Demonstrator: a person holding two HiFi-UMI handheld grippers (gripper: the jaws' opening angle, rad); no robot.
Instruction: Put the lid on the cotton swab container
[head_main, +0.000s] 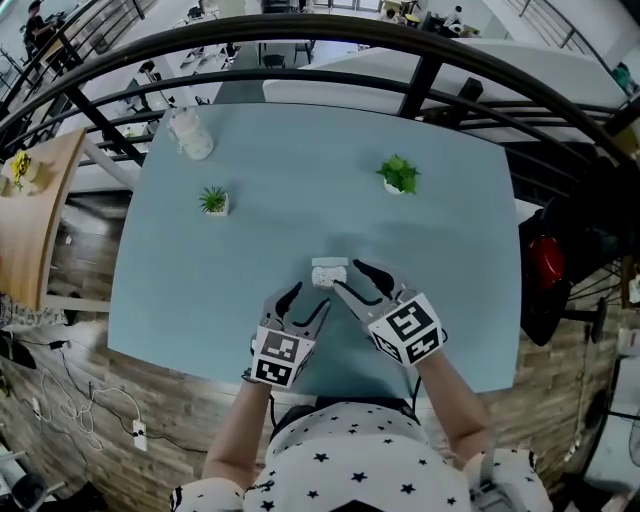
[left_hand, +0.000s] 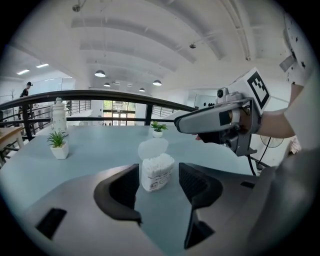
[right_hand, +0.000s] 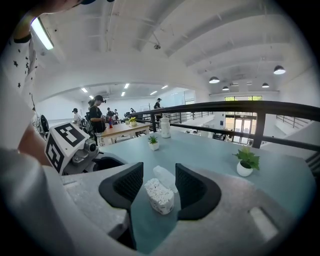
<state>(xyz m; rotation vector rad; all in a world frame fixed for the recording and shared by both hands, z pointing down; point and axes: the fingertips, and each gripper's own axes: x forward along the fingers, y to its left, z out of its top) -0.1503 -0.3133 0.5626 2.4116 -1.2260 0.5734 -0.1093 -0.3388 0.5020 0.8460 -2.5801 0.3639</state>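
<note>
A small clear cotton swab container (head_main: 328, 273) full of white swabs stands on the pale blue table (head_main: 300, 160), just in front of both grippers. Its round translucent lid (left_hand: 153, 148) is tipped up behind the swabs (left_hand: 157, 170), leaving the top uncovered. My left gripper (head_main: 306, 303) is open just short of the container, whose sides are clear of both pads. My right gripper (head_main: 349, 277) comes in from the right, also open. In the right gripper view the container (right_hand: 159, 196) and its lid (right_hand: 165, 177) lie in line with the gap between the jaws, untouched.
Two small potted plants (head_main: 213, 201) (head_main: 399, 175) stand further back on the table, and a pale bottle (head_main: 190, 133) is at the far left corner. A dark curved railing (head_main: 430, 70) runs behind the table. A wooden table (head_main: 30, 220) is off to the left.
</note>
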